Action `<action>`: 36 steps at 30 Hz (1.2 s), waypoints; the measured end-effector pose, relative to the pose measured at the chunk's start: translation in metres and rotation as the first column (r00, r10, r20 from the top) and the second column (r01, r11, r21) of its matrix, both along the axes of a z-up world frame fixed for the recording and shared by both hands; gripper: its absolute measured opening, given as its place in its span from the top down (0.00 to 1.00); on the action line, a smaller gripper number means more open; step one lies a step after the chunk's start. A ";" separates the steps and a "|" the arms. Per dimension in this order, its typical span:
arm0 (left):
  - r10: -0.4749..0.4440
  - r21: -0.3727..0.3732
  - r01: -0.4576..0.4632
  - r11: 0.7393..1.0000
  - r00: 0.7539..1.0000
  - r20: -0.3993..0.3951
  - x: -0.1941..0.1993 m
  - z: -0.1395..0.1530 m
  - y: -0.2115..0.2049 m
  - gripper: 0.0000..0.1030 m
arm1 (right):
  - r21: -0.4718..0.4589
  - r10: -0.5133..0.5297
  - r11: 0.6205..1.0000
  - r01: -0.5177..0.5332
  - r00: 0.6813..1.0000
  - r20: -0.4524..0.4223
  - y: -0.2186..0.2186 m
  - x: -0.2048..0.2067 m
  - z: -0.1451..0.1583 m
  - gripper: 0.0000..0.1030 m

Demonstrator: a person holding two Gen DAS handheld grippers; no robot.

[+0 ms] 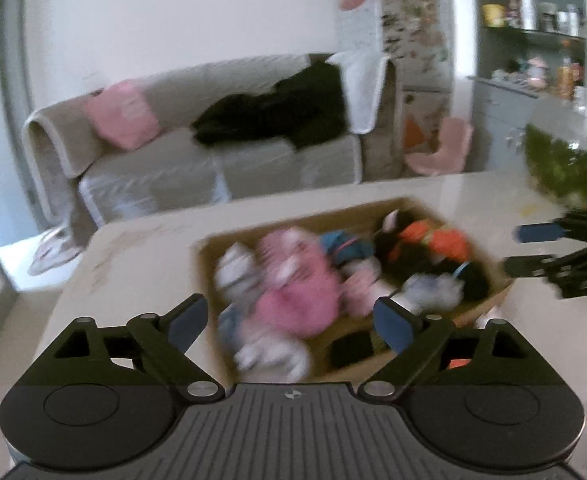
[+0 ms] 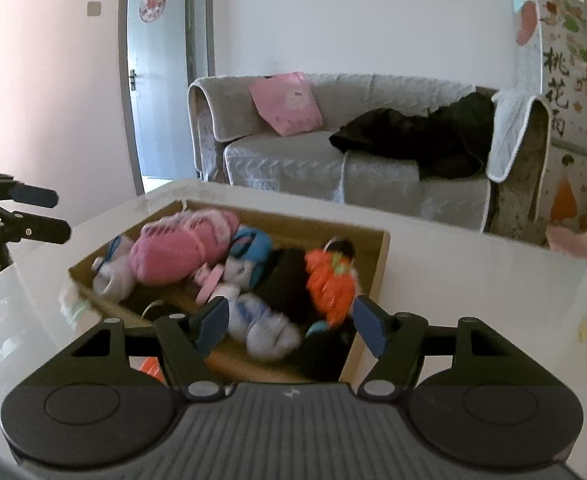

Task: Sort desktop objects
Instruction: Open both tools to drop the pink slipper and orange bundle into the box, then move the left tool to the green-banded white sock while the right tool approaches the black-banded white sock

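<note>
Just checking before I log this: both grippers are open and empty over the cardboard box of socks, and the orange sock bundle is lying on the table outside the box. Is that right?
Not quite. The orange sock bundle lies inside the cardboard box, among the other socks, as the right wrist view shows. The rest holds: left gripper and right gripper are both open and empty.

Socks (image 2: 181,248) lie in a box (image 2: 377,264) on the table (image 2: 473,280), sofa (image 2: 333,160) behind
</note>
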State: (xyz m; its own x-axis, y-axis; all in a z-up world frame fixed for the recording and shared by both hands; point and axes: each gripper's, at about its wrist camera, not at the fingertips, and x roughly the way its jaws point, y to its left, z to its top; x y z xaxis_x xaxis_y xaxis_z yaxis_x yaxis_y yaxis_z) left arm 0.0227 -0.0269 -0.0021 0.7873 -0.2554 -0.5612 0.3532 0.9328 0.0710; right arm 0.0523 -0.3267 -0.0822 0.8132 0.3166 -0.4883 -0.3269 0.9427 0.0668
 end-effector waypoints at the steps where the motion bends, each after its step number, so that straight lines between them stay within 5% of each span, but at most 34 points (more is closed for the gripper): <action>1: 0.025 -0.008 -0.025 1.000 1.000 -0.014 -0.002 -0.004 0.009 0.10 | 0.012 -0.010 1.000 0.010 1.000 -0.011 0.000 -0.004 -0.004 0.37; 10: 0.065 -0.039 -0.072 0.997 0.986 -0.154 0.002 -0.044 0.034 0.10 | 0.029 -0.071 0.997 0.073 0.996 -0.059 0.009 -0.013 -0.030 0.37; 15: 0.063 0.025 -0.060 0.998 0.980 -0.187 0.004 -0.064 0.017 0.10 | 0.014 -0.092 0.996 0.093 0.993 -0.072 0.011 -0.014 -0.041 0.38; 26: 0.115 0.118 -0.093 0.989 0.973 -0.199 0.008 -0.093 -0.012 0.10 | -0.009 -0.089 0.996 0.089 0.991 -0.095 0.018 -0.015 -0.052 0.37; 32: 0.150 0.071 -0.139 0.988 0.969 -0.197 0.007 -0.096 -0.009 0.14 | -0.006 -0.101 0.995 0.101 0.989 -0.107 0.017 -0.013 -0.055 0.37; 36: 0.157 0.042 -0.152 0.988 0.968 -0.196 0.006 -0.095 -0.009 0.26 | -0.019 -0.100 0.995 0.099 0.988 -0.119 0.020 -0.012 -0.060 0.38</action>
State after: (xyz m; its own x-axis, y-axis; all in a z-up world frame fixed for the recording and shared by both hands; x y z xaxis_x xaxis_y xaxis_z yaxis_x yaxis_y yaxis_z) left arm 0.0289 -0.0355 -0.0974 0.6887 -0.1224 -0.7147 0.2145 0.9759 0.0395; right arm 0.0405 -0.3067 -0.1424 0.7760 0.2300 -0.5872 -0.2219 0.9712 0.0872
